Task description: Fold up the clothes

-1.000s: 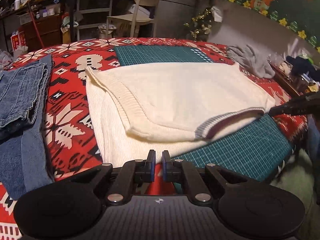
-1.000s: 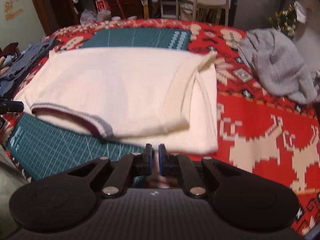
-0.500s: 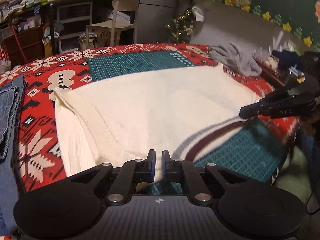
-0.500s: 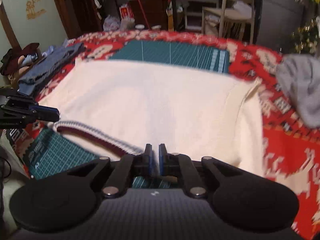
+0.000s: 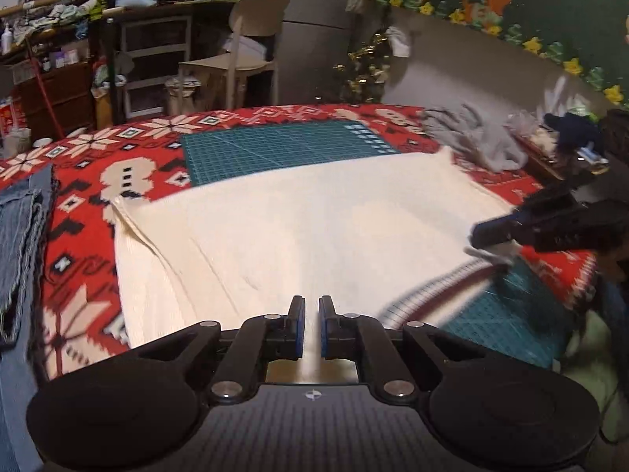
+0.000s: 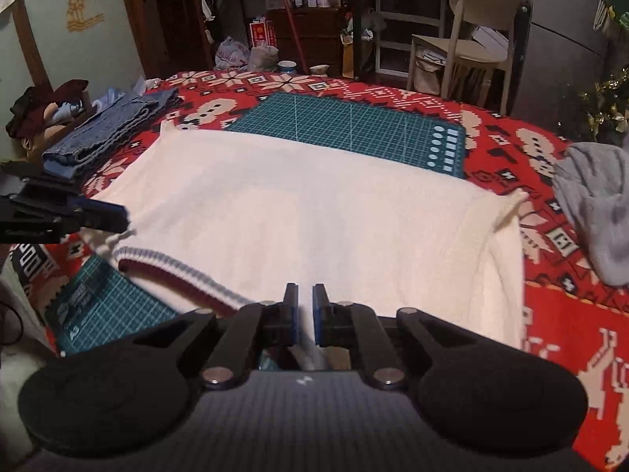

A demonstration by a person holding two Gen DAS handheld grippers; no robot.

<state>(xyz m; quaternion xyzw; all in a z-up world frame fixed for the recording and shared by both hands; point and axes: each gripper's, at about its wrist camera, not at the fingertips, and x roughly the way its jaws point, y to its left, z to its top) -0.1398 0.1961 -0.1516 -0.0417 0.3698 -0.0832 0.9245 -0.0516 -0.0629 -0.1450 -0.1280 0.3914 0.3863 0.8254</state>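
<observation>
A cream knit sweater (image 5: 314, 228) lies spread on the red patterned table, with both sleeves folded in; it also shows in the right wrist view (image 6: 314, 216). Its near edge has a maroon and grey striped band (image 6: 173, 271). My left gripper (image 5: 311, 326) is shut on the sweater's near edge, left of the band. My right gripper (image 6: 304, 320) is shut on the near edge, right of the band. Each gripper shows at the side of the other's view, the right gripper (image 5: 491, 236) and the left gripper (image 6: 114, 216), both pinching cream cloth.
Folded blue jeans (image 6: 102, 137) lie at the table's left. A crumpled grey garment (image 6: 593, 204) lies at the right. A green cutting mat (image 6: 346, 129) lies under the sweater, and another (image 6: 102, 306) at the near edge. A chair (image 6: 475, 35) and cluttered shelves stand beyond the table.
Both grippers have moved in over the sweater's near edge and closed on it. The near edge with the striped band has lifted and stretched between them.
</observation>
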